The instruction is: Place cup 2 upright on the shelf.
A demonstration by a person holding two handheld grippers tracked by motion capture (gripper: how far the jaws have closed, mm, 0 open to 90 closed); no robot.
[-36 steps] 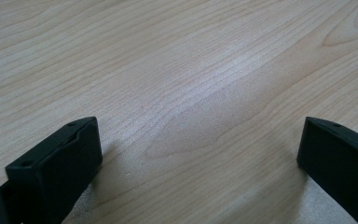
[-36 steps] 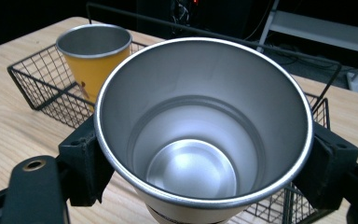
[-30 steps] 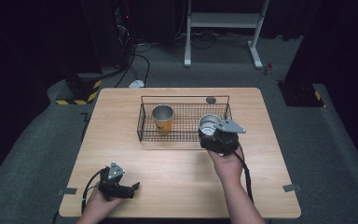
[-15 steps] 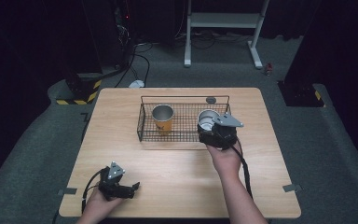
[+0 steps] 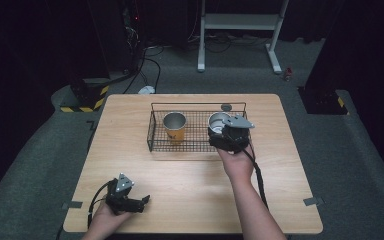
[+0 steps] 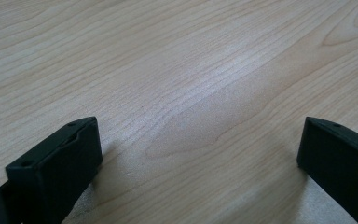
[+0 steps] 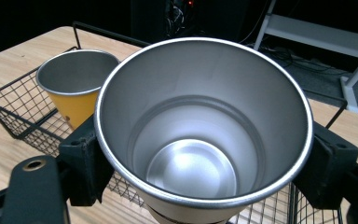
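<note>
Dark room, grey carpet, light wood table (image 5: 190, 195). Wire basket (image 5: 154, 131) on the table's far half, used as landmark below. Orange cup (image 5: 174, 127) upright inside the basket, left-centre, open end up, steel interior. Steel cup (image 5: 217, 122) at the basket's right end, upright, mouth up, empty, clamped in the right gripper (image 5: 228, 136) with one jaw on each side of the wall just under the rim. In the right gripper view, steel cup (image 7: 204, 128) close up with basket mesh below it; cannot tell whether its base touches the mesh. Orange cup (image 7: 76, 86) beyond and left of it in that view, the two apart. Right hand (image 5: 237, 164) just near-side of the basket's front-right corner, cable trailing back along the forearm. Small round grey object (image 5: 226, 107) on the table just behind the basket's back rail, right of centre. Left gripper (image 5: 130, 200) well apart from the basket, near the table's front-left edge, low on the wood, grey plate on top. In the left gripper view, left gripper (image 6: 200, 158) jaws spread wide, bare wood between, gripping nothing. White stand and cables on the floor beyond the table.
</note>
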